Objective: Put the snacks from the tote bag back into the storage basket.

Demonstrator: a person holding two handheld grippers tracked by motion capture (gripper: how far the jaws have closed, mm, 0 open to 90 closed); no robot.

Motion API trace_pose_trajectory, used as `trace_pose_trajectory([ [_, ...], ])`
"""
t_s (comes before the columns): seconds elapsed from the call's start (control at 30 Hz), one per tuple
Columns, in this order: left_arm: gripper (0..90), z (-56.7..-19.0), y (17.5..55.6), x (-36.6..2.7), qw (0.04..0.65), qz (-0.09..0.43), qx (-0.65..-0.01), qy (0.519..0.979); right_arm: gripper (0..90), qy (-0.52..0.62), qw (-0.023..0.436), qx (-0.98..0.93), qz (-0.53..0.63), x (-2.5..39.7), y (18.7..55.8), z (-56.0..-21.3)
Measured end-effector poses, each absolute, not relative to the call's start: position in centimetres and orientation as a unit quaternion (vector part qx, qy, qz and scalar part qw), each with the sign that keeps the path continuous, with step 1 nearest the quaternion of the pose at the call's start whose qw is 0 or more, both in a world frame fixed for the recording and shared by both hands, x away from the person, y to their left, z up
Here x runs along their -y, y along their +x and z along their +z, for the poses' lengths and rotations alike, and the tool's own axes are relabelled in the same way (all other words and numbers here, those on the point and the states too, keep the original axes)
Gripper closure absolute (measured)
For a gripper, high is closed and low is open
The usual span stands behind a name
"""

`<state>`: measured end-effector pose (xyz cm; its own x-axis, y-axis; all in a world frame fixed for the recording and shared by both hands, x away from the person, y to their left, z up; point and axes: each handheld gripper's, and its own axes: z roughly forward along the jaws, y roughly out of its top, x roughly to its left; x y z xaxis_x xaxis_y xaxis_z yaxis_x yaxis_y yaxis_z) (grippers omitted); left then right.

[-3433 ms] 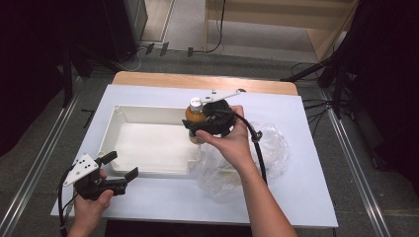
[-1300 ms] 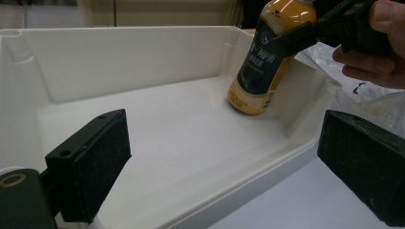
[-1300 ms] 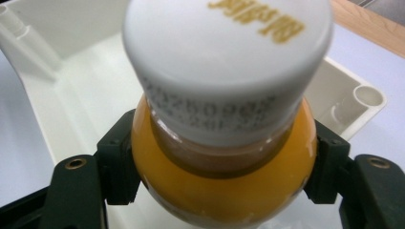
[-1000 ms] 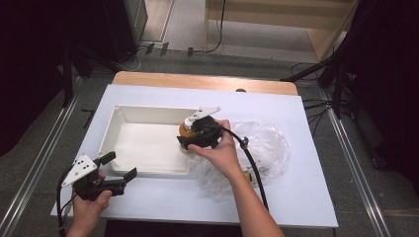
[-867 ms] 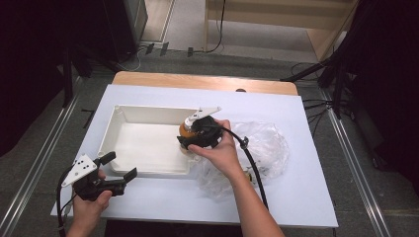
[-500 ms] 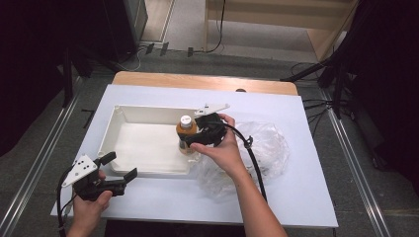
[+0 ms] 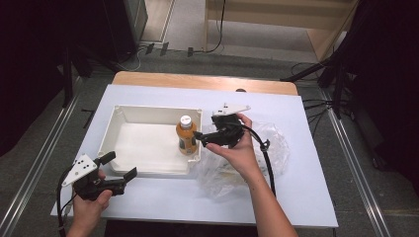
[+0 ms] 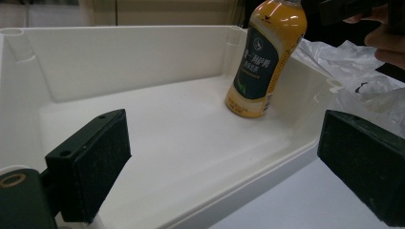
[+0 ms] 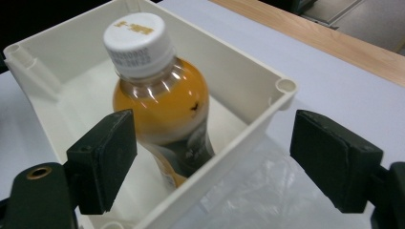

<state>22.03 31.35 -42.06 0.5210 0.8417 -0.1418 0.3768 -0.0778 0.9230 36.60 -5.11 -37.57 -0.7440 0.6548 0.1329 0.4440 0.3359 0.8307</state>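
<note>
**Bottle standing in tray, both tongs wide**

Standing upright, the bottle (image 7: 187, 135) sits inside the white tray (image 7: 129, 112), just ahead of the right tongs (image 7: 201, 140), untouched. Right tongs gape wide. Left tongs (image 7: 118, 166) gape wide beside the tray's near wall, holding nothing.

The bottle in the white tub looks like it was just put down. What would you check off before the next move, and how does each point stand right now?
1. Bottle stands upright inside the tub, near its right wall: ok.
2. Cap is on the bottle: ok.
3. Right gripper is open, its jaws spread wide and free of the bottle: ok.
4. Right gripper has room to back away: not ok yet, it hangs just over the tub's right rim, close to the bottle.
5. Left gripper is open and holds nothing, at the tub's near left corner: ok.
6. Plastic bag lies on the table beside the tub; whether anything remains in it: cannot tell.
</note>
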Motion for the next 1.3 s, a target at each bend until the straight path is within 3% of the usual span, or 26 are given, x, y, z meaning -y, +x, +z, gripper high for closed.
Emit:
trace_pose_trajectory([
  [1.3, 4.3, -42.2, 22.1, -31.4, 0.521, 0.225, -0.442, 0.695, 17.6, 0.404, 0.144, -0.759, 0.490, 17.0, 32.0, -41.2],
])
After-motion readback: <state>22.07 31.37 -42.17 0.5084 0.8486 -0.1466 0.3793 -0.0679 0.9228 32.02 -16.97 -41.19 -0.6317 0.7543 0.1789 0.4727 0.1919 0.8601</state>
